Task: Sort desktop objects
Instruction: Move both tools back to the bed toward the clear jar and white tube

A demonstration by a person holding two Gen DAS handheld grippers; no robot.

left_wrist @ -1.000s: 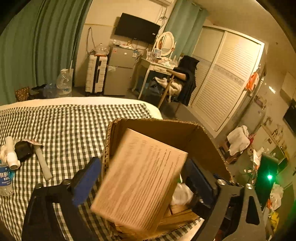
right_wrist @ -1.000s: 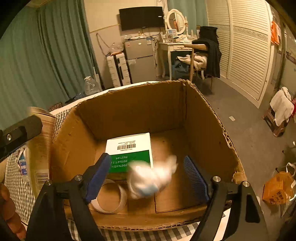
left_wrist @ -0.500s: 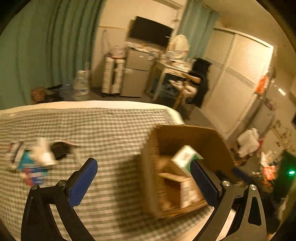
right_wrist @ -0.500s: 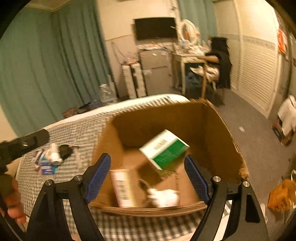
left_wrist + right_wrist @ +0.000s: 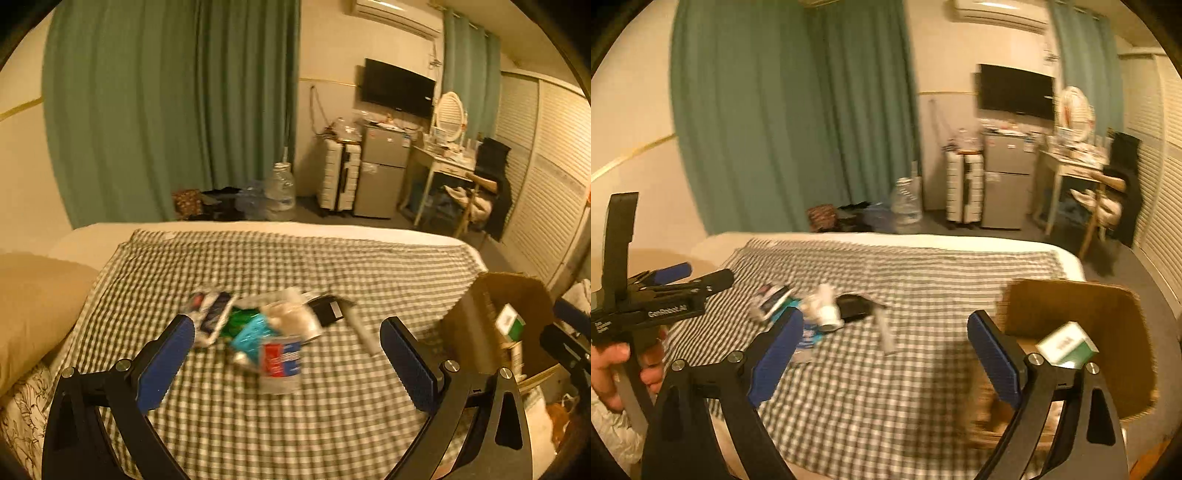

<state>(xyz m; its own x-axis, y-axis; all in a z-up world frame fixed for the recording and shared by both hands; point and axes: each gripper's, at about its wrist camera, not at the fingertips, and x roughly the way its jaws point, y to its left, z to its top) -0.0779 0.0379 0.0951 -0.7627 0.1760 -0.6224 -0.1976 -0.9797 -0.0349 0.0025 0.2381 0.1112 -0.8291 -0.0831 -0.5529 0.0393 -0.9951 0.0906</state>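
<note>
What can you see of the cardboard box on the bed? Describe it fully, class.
The cardboard box is brown corrugated card, open-topped, with a ragged rim. It stands at the right edge of the checked bedspread, apart from the heap of small items. A green and white carton leans inside it. Neither gripper touches it.

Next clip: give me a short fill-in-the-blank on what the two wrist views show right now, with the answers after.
1. Both the left gripper and the right gripper are ____ and hold nothing.
2. The green-and-white box sits inside the ____ box.
3. The pile of small items lies on a ____-patterned cloth.

Answers: open; cardboard; checked
</note>
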